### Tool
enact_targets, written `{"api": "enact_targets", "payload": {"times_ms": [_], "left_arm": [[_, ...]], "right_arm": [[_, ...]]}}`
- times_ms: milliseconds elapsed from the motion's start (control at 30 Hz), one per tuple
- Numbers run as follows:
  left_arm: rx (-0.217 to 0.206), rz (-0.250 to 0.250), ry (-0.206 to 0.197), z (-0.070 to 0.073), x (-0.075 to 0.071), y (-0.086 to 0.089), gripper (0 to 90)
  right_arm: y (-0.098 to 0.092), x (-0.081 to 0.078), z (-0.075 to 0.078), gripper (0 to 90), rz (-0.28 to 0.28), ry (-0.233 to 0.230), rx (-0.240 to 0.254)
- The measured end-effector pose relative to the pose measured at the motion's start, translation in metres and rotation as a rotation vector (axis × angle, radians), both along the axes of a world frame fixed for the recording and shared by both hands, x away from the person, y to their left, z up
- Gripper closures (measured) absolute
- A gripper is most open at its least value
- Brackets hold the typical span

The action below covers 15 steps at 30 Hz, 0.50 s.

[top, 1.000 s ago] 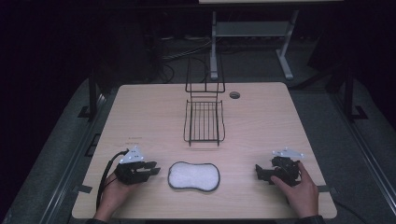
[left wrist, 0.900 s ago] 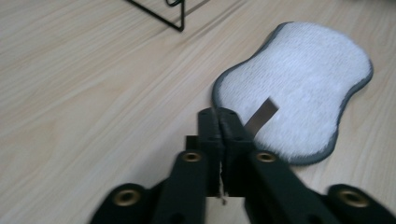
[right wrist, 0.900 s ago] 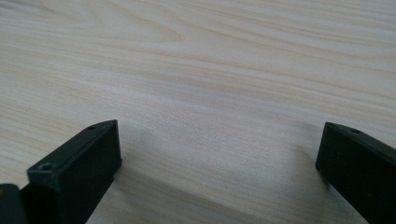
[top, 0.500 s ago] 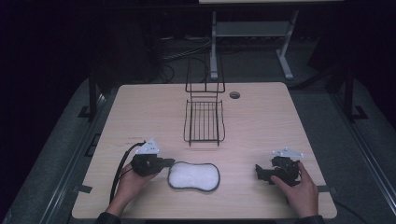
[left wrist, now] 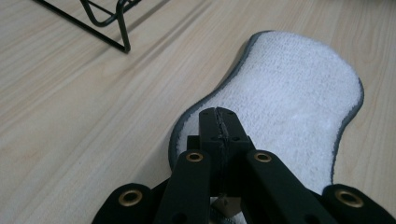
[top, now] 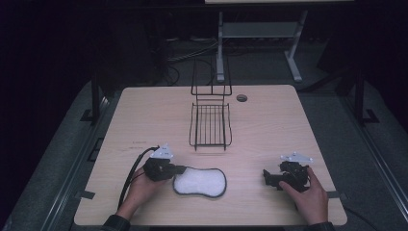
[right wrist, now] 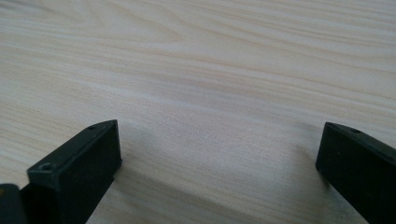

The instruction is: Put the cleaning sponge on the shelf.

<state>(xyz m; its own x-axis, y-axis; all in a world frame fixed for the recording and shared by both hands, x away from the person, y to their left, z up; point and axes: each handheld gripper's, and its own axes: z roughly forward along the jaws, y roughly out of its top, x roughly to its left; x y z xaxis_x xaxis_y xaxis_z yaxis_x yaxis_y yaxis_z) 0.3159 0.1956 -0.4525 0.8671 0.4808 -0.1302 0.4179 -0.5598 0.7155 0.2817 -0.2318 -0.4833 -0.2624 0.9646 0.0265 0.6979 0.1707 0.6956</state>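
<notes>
A white, peanut-shaped sponge pad (top: 199,182) with a dark grey rim lies flat on the wooden counter (top: 269,120), near its front edge and a little left of the middle in the high view. From the pad, the black wire rack (top: 210,124) stands at 12 o'clock, well apart from it, with its taller back frame rising at the far side. A small dark round hole (top: 241,98) in the counter sits at about 1 o'clock from the rack.

The left gripper (top: 179,169) lies at 9 o'clock from the pad, held by the person's left hand (top: 140,187), its cable looping back toward the counter's front edge. Its 2 fingers are pressed together with nothing between them; in the left gripper view the closed tips (left wrist: 219,125) sit over the near end of the pad (left wrist: 289,102), right at its grey rim. Whether they touch the pile cannot be told. A corner of the rack (left wrist: 105,21) shows at 11 o'clock in that view.

The right gripper (top: 267,176) rests at 3 o'clock from the pad, well apart from it, under the right hand (top: 310,195). Its fingers (right wrist: 81,158) stand wide apart, with bare wood between them.
</notes>
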Motion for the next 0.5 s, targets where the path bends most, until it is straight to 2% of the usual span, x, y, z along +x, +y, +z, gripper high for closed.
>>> {"api": "enact_targets", "payload": {"times_ms": [233, 500], "left_arm": [[0.006, 0.006, 0.007, 0.000, -0.009, 0.010, 89.5], [0.015, 0.038, 0.006, 0.001, -0.025, 0.025, 89.5]], "right_arm": [[0.000, 0.000, 0.000, 0.0, 0.000, 0.000, 0.000], [0.000, 0.000, 0.000, 0.0, 0.000, 0.000, 0.000]]}}
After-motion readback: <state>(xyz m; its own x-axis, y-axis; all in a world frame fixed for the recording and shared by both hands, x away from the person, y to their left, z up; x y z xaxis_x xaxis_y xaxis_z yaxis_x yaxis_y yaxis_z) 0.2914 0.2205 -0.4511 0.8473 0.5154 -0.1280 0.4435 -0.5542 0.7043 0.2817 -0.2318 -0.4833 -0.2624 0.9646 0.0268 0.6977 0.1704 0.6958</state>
